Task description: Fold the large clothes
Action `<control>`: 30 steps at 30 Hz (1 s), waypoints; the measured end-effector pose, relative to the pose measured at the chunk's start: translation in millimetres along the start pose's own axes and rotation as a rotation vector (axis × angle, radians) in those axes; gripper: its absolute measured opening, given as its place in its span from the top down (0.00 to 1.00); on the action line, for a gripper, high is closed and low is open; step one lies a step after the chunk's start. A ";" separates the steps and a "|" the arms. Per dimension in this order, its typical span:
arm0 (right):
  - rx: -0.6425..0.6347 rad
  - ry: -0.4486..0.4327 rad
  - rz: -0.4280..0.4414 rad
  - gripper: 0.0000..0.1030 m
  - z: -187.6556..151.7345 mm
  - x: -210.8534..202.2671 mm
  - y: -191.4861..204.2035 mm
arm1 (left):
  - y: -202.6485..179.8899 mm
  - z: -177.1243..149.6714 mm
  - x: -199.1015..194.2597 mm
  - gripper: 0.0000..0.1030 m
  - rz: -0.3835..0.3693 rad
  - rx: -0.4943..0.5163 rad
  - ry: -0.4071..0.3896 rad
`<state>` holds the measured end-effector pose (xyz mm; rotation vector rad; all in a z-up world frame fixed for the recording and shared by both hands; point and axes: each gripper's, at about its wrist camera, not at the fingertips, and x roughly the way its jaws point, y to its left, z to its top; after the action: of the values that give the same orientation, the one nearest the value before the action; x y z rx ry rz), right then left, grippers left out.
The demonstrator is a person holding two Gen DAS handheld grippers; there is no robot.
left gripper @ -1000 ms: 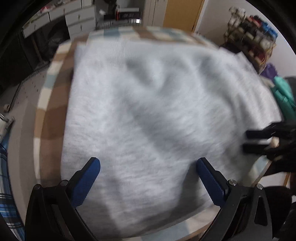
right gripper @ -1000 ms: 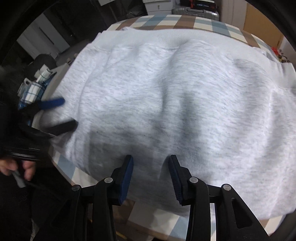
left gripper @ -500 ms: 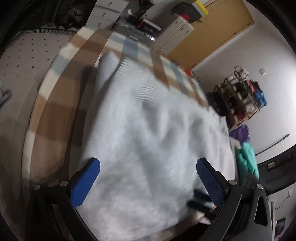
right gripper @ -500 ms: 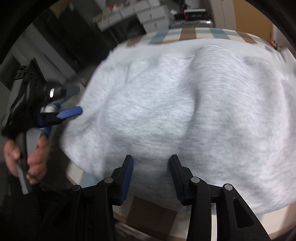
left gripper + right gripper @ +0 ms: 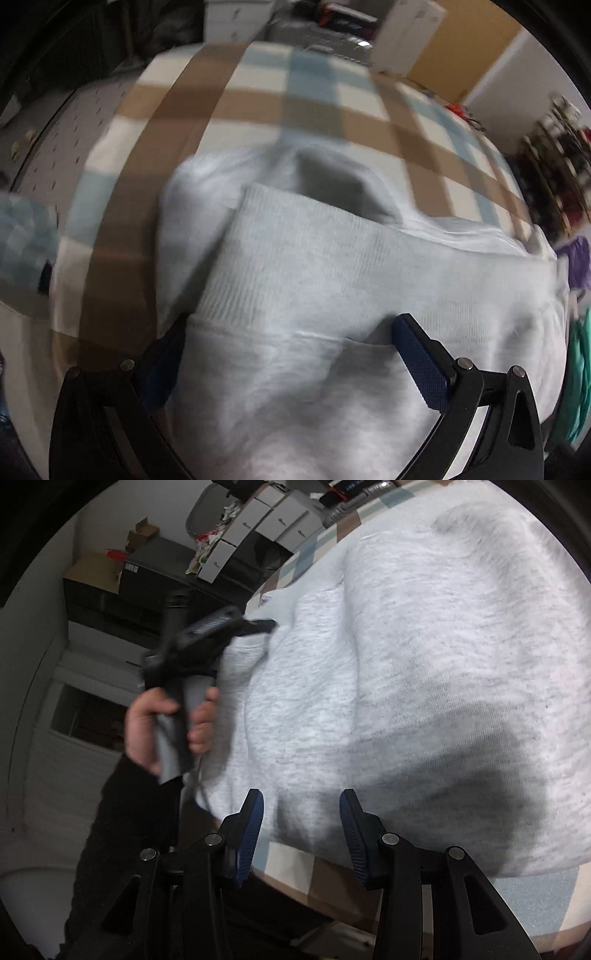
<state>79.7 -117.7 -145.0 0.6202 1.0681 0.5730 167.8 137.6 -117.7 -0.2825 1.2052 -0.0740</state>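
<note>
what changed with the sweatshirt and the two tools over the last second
The left tool swung to the edge of the light grey sweatshirt, and its ribbed hem now lies between the wide-open fingers, partly covering one. The right tool stayed open at the near edge. The sweatshirt stayed spread on the checked blue-and-brown cloth.

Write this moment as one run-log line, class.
stage: folding | left gripper: open, straddling ribbed hem of pale grey sweatshirt | right gripper: open, at its near edge | surface: checked tablecloth
</note>
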 end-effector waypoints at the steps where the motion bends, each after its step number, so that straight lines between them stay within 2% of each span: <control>1: 0.002 0.008 0.005 0.59 1.7 -0.3 -0.4 | 0.7 0.1 -0.7 0.02 -0.002 -0.008 -0.002; 3: 0.010 0.022 0.016 0.59 2.8 -4.7 -2.3 | 3.1 1.1 -2.9 0.02 0.000 -0.027 0.022; 5: 0.029 0.021 0.031 0.59 2.5 -10.8 -4.8 | 1.3 -1.4 -17.4 0.02 0.012 -0.034 0.006; 7: 0.044 0.013 0.040 0.58 0.9 -11.5 -7.5 | -5.2 -10.4 -39.1 0.02 -0.023 -0.035 -0.015; 10: 0.061 -0.044 0.043 0.57 0.5 -25.7 -8.3 | -17.7 -34.3 -73.3 0.02 -0.119 -0.019 -0.027; 12: 0.052 -0.125 0.026 0.53 -1.5 -45.8 -9.0 | -26.2 -54.7 -86.9 0.02 -0.150 -0.018 -0.016; 13: 0.043 -0.174 0.021 0.42 -2.9 -57.0 -7.3 | -36.9 -62.4 -85.8 0.02 -0.162 -0.013 -0.006; 14: 0.032 -0.269 0.024 0.35 -7.6 -79.0 -7.5 | -47.0 -70.4 -80.2 0.02 -0.169 -0.001 0.014; 15: 0.034 -0.331 0.032 0.22 -12.3 -94.4 -9.9 | -53.6 -86.4 -77.6 0.02 -0.179 0.023 0.046; 16: 0.049 -0.409 0.042 0.18 -20.7 -114.0 -16.5 | -64.1 -88.0 -71.7 0.02 -0.197 0.046 0.065; 18: 0.118 -0.506 0.015 0.17 -35.0 -139.5 -34.1 | -74.8 -102.7 -63.8 0.02 -0.215 0.088 0.079; 20: 0.218 -0.549 -0.047 0.15 -48.7 -160.3 -59.2 | -85.5 -122.0 -56.7 0.02 -0.163 0.149 0.067; 22: 0.302 -0.546 -0.081 0.15 -56.9 -172.8 -82.7 | -97.0 -134.6 -52.8 0.02 -0.145 0.198 0.038; 26: 0.340 -0.426 -0.180 0.15 -48.9 -173.5 -99.8 | -101.5 -143.2 -49.8 0.02 -0.109 0.264 -0.023; 30: 0.396 -0.352 -0.203 0.15 -39.8 -165.6 -120.8 | -94.9 -141.0 -59.5 0.02 -0.160 0.228 -0.063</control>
<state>-3.0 -309.4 -142.3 0.9075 0.8995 0.0648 24.3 33.7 -85.5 -0.1791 1.0989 -0.3370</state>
